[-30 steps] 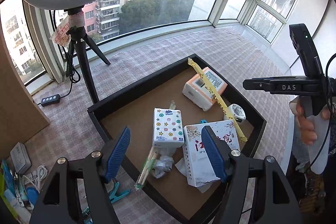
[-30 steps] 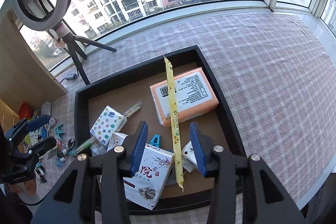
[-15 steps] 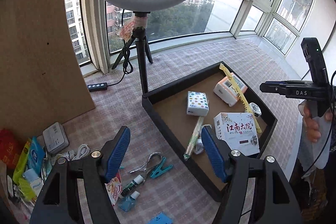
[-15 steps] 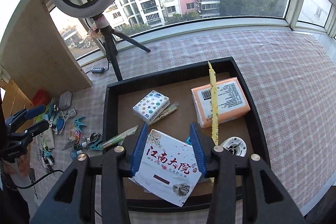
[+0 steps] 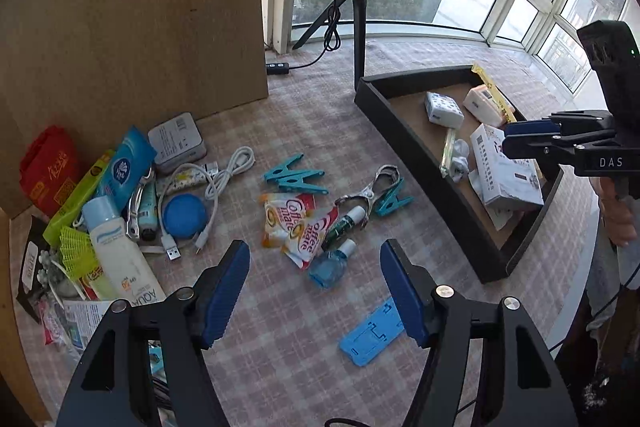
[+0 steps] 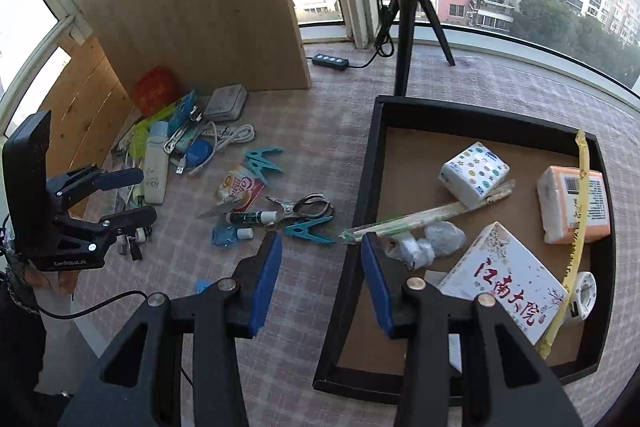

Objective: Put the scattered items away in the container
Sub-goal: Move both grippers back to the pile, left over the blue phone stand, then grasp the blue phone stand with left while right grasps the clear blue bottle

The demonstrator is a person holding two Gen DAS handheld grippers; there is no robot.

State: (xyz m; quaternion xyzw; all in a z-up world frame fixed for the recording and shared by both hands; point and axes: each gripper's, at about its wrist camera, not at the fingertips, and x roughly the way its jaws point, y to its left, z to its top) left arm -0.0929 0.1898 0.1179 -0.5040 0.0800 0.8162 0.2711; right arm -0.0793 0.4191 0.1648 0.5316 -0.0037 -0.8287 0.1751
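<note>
I am holding the left hand-held gripper [image 5: 314,291] wide apart and empty above the checked pink tabletop [image 5: 280,131]; its jaws have just been easing slightly inward with nothing between them, and the right hand-held gripper [image 6: 320,281] is standing part-open and empty over the near wall of the shallow black tray with a brown floor [image 6: 370,163]. The scattered items are lying well outside that tray: two red-and-white Coffee-mate sachets [image 5: 294,223], a small clear blue bottle with a white cap [image 5: 330,267], a dark green tube with a white cap [image 5: 346,221], a teal plastic clothes peg [image 5: 294,177] and a metal clip [image 5: 370,189] touching another teal peg [image 5: 394,203]. My worry is that these pieces are crowding and overlapping, so closing on one may be dragging a neighbour along or flicking it away. The sachets are flat and slippery-looking, so the pads may be sliding over them. The flat blue plastic phone stand [image 5: 372,335] just below the left pad may be getting knocked. The long wrapped chopsticks [image 6: 424,217] are poking over the tray wall, and the right gripper may be catching them.
</note>
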